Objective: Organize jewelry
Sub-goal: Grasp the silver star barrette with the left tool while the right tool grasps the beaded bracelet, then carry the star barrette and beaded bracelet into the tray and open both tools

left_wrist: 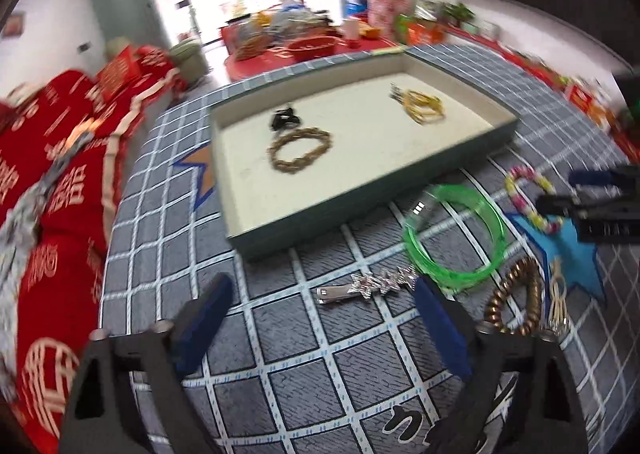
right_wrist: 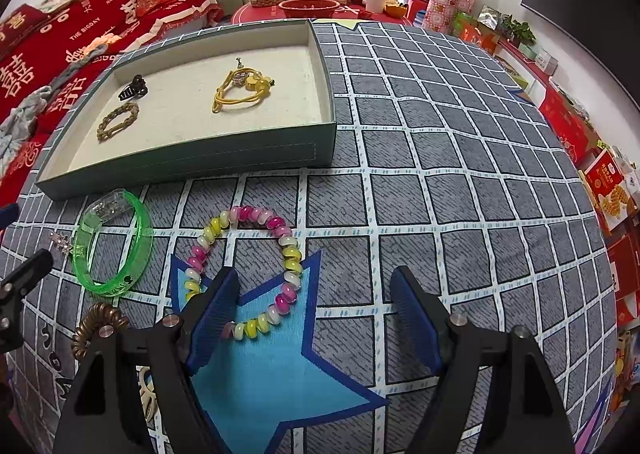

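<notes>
The bead bracelet, near the desk's front edge, is best straddled squarely before the right gripper's wide, empty jaws are closed.

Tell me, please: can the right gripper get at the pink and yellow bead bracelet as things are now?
Probably yes. The right gripper is open and empty, with the bead bracelet on the cloth just ahead, partly between its fingers. Nothing covers it; the green bangle lies apart.
</notes>
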Available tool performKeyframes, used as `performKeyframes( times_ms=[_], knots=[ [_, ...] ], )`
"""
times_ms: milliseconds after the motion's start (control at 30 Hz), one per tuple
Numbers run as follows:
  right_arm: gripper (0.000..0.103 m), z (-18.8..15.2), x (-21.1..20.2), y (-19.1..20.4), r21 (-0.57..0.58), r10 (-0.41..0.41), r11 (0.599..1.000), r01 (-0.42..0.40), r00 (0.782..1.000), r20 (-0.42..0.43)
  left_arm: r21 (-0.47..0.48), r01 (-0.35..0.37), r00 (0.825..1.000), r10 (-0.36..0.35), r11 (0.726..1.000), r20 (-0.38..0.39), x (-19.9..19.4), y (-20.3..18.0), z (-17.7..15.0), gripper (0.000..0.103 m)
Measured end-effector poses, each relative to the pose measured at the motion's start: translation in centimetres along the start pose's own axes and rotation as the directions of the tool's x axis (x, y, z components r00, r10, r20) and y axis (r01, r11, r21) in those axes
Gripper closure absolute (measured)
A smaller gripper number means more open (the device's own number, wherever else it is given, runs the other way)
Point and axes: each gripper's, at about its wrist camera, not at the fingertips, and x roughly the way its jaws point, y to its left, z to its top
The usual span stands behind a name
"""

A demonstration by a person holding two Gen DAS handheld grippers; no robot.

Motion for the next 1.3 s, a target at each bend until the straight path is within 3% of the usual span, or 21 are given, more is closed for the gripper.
performKeyframes(
  times_ms=[267, 300, 433, 600, 667, 767, 833, 900, 1133, 1300],
  knots=[
    [0.022, 0.1, 0.0, 0.1, -0.006, 0.005, 1.000, -0.005, 1.000, 0.000, 0.193, 0.137, 0.990, -0.131, 0.972, -0.045, 1.3, -0.9, 0.3, 0.007],
    [0.022, 0.1, 0.1, 0.0, -0.009, 0.007, 1.000, -0.007, 1.000, 0.001, 0.206, 0.150, 0.988, -0.142, 0.967, -0.052, 1.4, -1.0, 0.3, 0.015],
    [0.022, 0.0, 0.0, 0.0, -0.019, 0.013, 1.000, -0.012, 1.000, 0.002, 0.214, 0.228, 0.973, -0.214, 0.950, -0.089, 1.9, -1.1, 1.0, 0.030],
    [0.023, 0.1, 0.1, 0.0, -0.023, 0.013, 1.000, -0.013, 1.000, -0.001, 0.221, 0.288, 0.956, -0.268, 0.932, -0.118, 1.4, -1.7, 0.9, 0.066],
    [0.030, 0.1, -0.1, 0.0, -0.029, 0.016, 0.999, -0.015, 1.000, 0.002, 0.226, 0.286, 0.957, -0.265, 0.931, -0.122, 1.1, -2.0, 0.7, 0.072],
    [0.057, 0.2, -0.4, 0.3, -0.031, 0.016, 0.999, -0.016, 1.000, 0.009, 0.177, 0.279, 0.958, -0.261, 0.944, -0.118, 0.8, -1.8, 0.2, 0.073],
    [0.081, 0.3, -0.5, 0.5, -0.031, 0.017, 0.999, -0.016, 1.000, 0.010, 0.139, 0.272, 0.960, -0.258, 0.952, -0.111, 0.5, -1.4, -0.4, 0.073],
    [0.093, 0.3, -0.5, 0.6, -0.031, 0.015, 0.999, -0.015, 1.000, 0.012, 0.103, 0.257, 0.964, -0.248, 0.961, -0.098, 0.2, -1.2, -1.0, 0.073],
    [0.093, 0.4, -2.1, -0.4, 0.020, 0.071, 0.997, -0.072, 0.996, 0.051, -0.066, 0.218, 0.974, -0.222, 0.974, -0.049, -1.1, -0.1, -2.3, 0.073],
    [0.093, 0.9, -3.9, -0.6, 0.012, 0.090, 0.996, -0.091, 0.992, 0.087, -0.137, 0.201, 0.979, -0.203, 0.970, 0.001, -2.4, 0.7, -1.9, 0.073]
  ],
)
